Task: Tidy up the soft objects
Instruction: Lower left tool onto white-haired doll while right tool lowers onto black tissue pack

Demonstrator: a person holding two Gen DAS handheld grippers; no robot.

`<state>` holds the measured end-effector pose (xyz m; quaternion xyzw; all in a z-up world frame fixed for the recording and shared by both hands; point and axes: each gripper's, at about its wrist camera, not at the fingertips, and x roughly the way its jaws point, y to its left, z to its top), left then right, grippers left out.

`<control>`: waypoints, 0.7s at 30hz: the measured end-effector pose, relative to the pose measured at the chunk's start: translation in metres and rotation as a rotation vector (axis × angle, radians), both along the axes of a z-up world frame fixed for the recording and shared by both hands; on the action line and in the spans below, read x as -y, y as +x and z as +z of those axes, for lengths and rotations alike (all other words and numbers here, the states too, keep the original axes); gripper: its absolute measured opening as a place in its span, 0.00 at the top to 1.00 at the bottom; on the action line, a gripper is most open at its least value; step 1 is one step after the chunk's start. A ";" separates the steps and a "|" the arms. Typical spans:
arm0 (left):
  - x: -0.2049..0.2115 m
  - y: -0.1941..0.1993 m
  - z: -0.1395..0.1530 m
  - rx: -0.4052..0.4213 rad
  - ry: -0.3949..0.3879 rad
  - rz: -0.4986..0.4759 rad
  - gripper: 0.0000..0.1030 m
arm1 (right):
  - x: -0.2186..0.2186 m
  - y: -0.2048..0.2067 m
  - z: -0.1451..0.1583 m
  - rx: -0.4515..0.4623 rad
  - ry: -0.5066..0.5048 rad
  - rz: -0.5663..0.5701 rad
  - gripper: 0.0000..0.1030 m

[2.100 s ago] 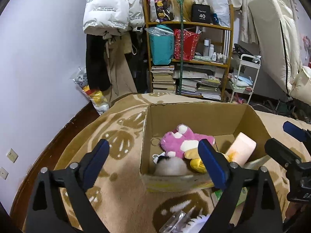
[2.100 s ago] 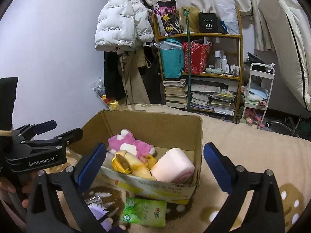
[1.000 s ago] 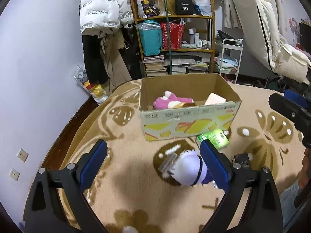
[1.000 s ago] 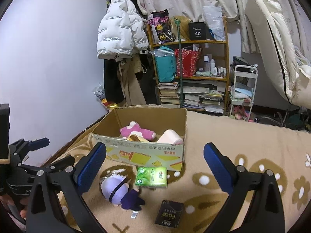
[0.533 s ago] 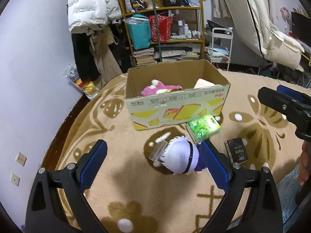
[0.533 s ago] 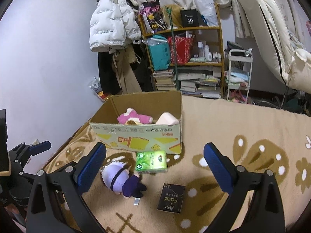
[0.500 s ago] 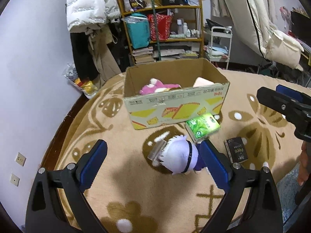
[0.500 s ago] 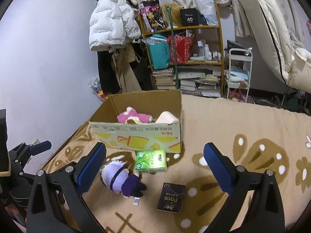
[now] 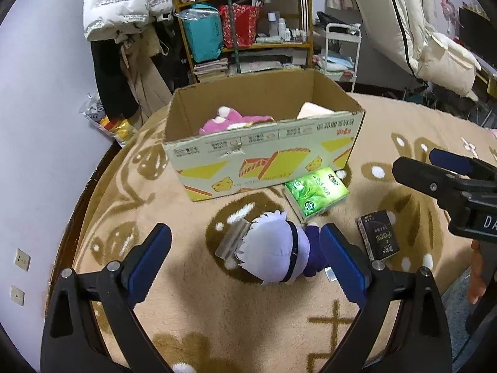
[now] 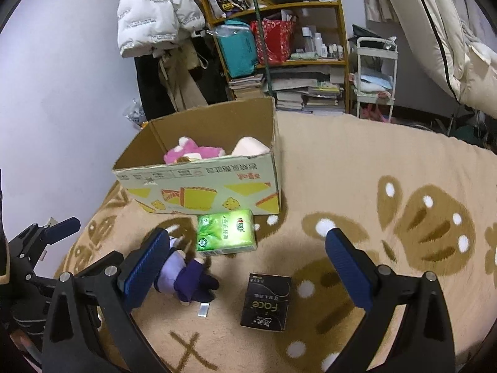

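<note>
A cardboard box (image 9: 267, 168) (image 10: 202, 192) stands on the beige rug and holds a pink plush (image 9: 230, 121) (image 10: 194, 150) and a pale pink soft roll (image 9: 312, 110) (image 10: 250, 146). In front of it lie a white-haired plush doll in purple (image 9: 276, 251) (image 10: 183, 276), a green tissue pack (image 9: 315, 191) (image 10: 225, 233) and a black tissue pack (image 9: 379, 237) (image 10: 267, 306). My left gripper (image 9: 245, 262) is open, its jaws either side of the doll and above it. My right gripper (image 10: 243, 261) is open and empty above the packs.
A cluttered shelf (image 9: 245, 25) with books and bags stands behind the box, next to hanging coats (image 9: 124, 31). A white cart (image 10: 376, 77) and a folded mattress (image 9: 403, 25) are at the right. A wall runs along the left.
Both grippers have pulled back from the box and lowered toward the rug. The left gripper has closed in on the doll, which now sits between its open jaws.
</note>
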<state>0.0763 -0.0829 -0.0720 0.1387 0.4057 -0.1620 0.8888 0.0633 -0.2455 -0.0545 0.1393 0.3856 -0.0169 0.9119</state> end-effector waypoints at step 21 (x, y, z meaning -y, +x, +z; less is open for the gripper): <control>0.011 0.030 -0.051 -0.157 0.062 0.008 0.07 | 0.001 0.029 -0.062 -0.261 0.064 0.004 0.00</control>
